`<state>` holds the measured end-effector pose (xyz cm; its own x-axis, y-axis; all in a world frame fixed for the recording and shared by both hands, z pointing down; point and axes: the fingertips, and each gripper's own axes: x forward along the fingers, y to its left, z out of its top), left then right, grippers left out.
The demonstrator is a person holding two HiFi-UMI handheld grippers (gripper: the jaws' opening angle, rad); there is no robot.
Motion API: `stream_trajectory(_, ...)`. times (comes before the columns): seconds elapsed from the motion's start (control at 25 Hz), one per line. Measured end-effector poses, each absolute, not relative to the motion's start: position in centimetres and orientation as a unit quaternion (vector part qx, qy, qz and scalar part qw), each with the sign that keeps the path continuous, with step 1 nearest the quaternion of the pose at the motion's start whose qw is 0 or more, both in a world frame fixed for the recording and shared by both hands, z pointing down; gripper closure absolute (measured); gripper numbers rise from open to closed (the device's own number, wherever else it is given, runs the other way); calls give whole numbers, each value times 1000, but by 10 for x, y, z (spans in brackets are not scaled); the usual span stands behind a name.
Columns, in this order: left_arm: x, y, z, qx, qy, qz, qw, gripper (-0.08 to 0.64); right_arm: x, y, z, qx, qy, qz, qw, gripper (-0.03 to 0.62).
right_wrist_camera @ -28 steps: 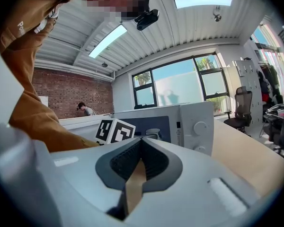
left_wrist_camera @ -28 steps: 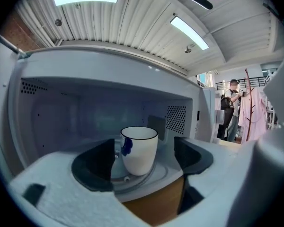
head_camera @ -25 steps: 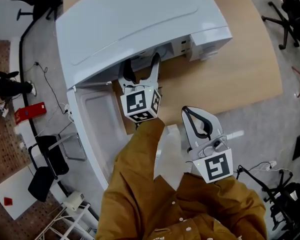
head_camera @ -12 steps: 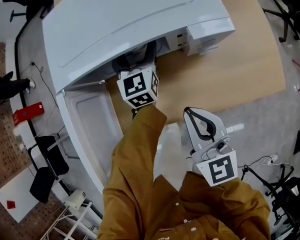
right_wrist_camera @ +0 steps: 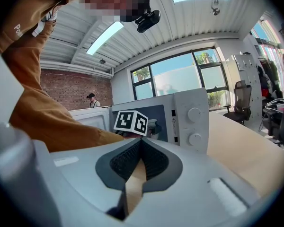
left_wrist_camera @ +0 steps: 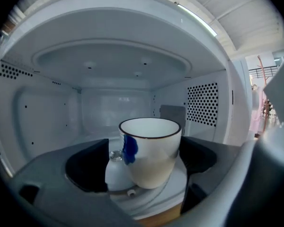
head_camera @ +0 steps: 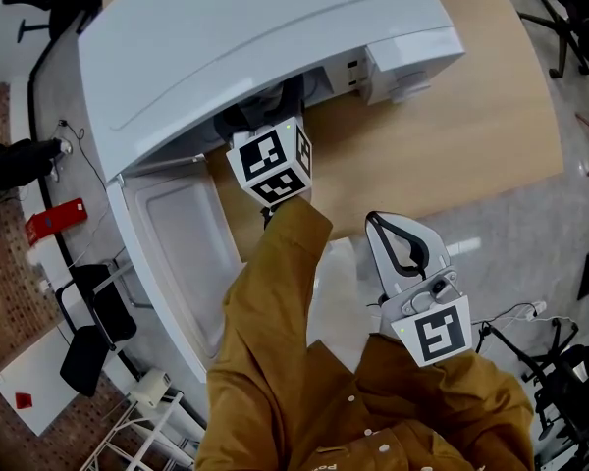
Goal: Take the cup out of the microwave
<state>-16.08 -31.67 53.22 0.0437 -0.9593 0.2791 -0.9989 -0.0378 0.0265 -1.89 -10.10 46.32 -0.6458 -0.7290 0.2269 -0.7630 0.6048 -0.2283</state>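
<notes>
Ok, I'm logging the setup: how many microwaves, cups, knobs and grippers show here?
Microwave: 1
Cup: 1
Knobs: 2
Grippers: 2 (left gripper, jaws opening with the cup between them; right gripper, shut)
Total: 6

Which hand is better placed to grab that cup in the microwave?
Left. The left gripper reaches inside the microwave, its fingers opening either side of the cup, not touching it. The right gripper hangs outside with fingers shut.
</notes>
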Motion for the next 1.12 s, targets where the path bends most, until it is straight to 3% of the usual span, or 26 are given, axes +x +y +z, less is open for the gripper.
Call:
stream_trajectory(0.16,-155,-323,533,722,-676,96,114,107,-19,-102,462,418,-893,155,52,587)
stream_trajectory(0.32,-156,-326,535,720,-676,104,115,175,-17,-102,461,418,-894,155,53,588)
stream_trajectory(1.12,-162,-316,521,735,-664,90,105,176,-19,-105,455,418,-895,144,52,587)
